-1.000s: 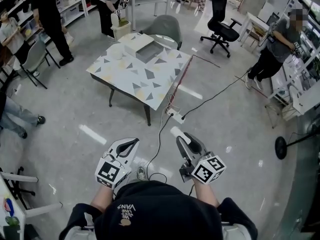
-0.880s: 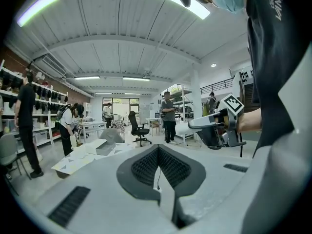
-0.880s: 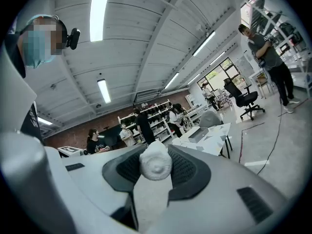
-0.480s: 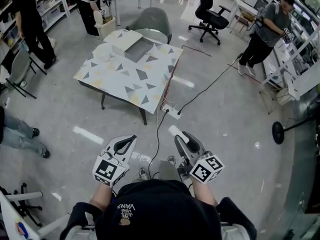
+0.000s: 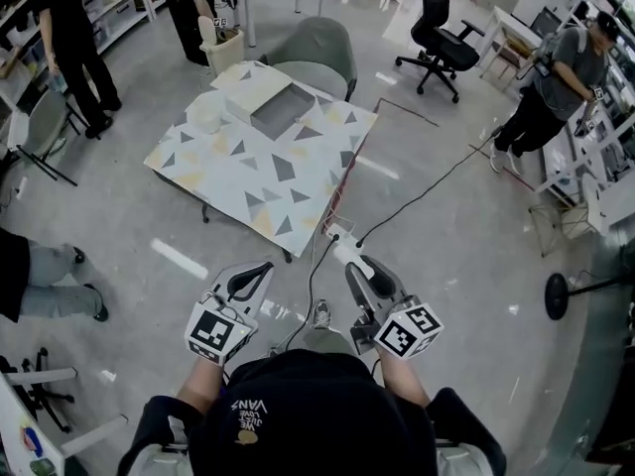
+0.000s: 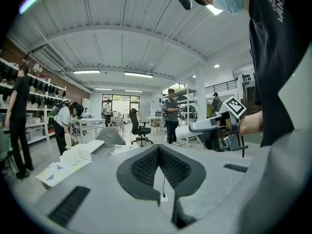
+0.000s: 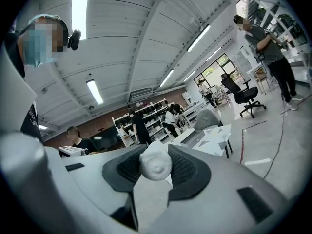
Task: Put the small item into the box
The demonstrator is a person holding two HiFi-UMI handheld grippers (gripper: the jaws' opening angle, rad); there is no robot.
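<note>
My right gripper (image 5: 357, 269) is shut on the small item (image 5: 347, 254), a white roll that sticks out past the jaw tips; in the right gripper view the small item (image 7: 155, 165) sits squeezed between the dark pads. My left gripper (image 5: 264, 267) is shut with nothing in it, its tips meeting in the left gripper view (image 6: 157, 147). Both grippers hang low over the floor in front of the person. The open box (image 5: 281, 110) lies on the far part of a triangle-patterned table (image 5: 263, 181), well ahead of both grippers, with its white lid (image 5: 250, 86) beside it.
A power strip (image 5: 334, 234) and black cables lie on the floor between me and the table. A grey chair (image 5: 322, 50) stands behind the table and a black office chair (image 5: 442, 23) farther back. People stand at the left shelves and on the right. A round stand base (image 5: 558, 296) sits at the right.
The table has drawn nearer and shifted in the head view as the person steps toward it. Both grippers keep their pose, and the right one still holds the white item.
</note>
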